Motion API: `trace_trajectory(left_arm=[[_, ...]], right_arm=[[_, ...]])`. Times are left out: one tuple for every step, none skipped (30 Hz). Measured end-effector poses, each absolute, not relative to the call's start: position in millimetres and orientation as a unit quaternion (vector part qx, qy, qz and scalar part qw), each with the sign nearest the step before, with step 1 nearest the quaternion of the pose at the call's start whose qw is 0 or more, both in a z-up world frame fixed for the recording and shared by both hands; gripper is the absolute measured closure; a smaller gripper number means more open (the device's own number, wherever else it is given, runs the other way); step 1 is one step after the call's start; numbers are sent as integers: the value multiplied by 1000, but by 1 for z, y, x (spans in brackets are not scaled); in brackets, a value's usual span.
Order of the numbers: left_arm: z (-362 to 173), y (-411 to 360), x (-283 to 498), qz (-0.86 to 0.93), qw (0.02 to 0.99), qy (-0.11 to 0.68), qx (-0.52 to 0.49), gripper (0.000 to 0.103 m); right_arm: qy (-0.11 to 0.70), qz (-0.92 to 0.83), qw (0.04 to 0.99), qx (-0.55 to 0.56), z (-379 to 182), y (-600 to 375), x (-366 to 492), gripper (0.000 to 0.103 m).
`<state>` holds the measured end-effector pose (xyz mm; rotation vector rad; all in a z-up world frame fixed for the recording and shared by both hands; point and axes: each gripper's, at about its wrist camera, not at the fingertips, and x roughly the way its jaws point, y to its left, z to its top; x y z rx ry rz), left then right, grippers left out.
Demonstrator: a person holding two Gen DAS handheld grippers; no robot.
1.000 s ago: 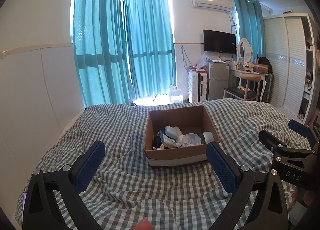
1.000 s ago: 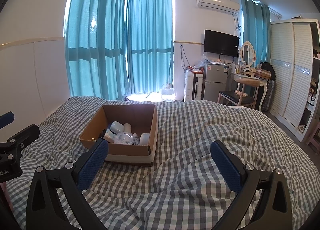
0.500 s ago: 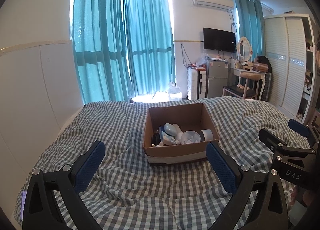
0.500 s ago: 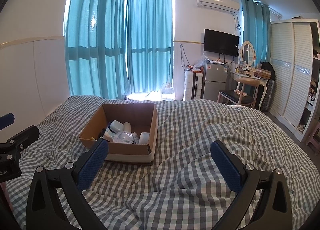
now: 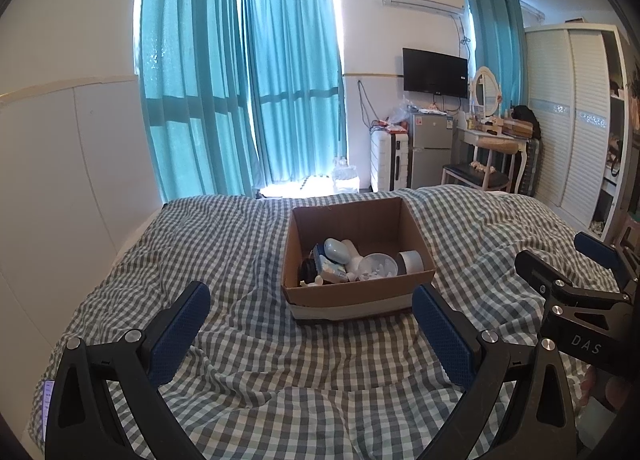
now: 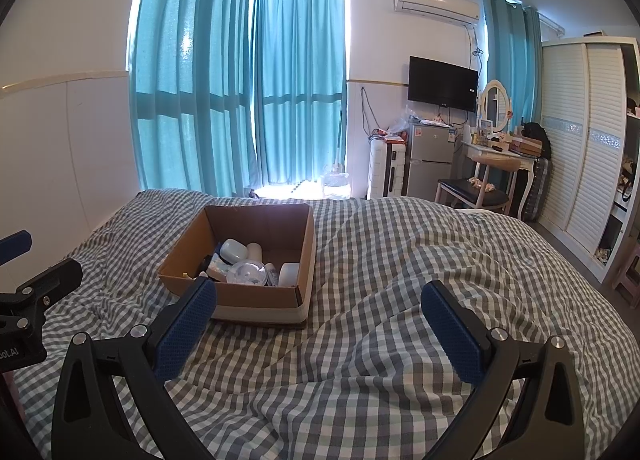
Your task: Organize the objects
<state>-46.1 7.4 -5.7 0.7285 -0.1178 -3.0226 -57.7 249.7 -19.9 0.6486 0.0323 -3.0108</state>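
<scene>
An open cardboard box [image 5: 416, 238] sits on a bed with a grey checked duvet [image 5: 240, 260]. Inside lie several small items: a pale blue case [image 5: 337, 251], a clear round lid [image 5: 377, 265], a white roll [image 5: 411, 260]. My left gripper [image 5: 310, 302] is open and empty, held above the duvet just short of the box. In the right wrist view the box [image 6: 308, 244] lies ahead to the left. My right gripper [image 6: 320, 300] is open and empty, to the right of the box.
A white wall [image 5: 60, 180] borders the bed's left side. Beyond the bed's far end are teal curtains [image 5: 240, 100], a suitcase [image 5: 390, 160], a small fridge [image 5: 432, 148], a dressing table with chair [image 5: 488, 156] and a wardrobe [image 5: 576, 120].
The left wrist view has drifted slightly, with the box shifting a little left and up in it. The right wrist view is almost unchanged. Both grippers stay open.
</scene>
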Motion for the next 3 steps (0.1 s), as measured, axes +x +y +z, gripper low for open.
trace_trajectory(left_arm=[[-6, 8, -46, -972, 16, -39, 233, 0], [-6, 7, -45, -972, 19, -41, 231, 0], [-5, 8, -45, -972, 21, -42, 229, 0]], right_arm=[[11, -977, 30, 211, -20, 250, -58, 0], [10, -977, 30, 211, -21, 250, -58, 0], [10, -977, 30, 210, -21, 250, -57, 0]])
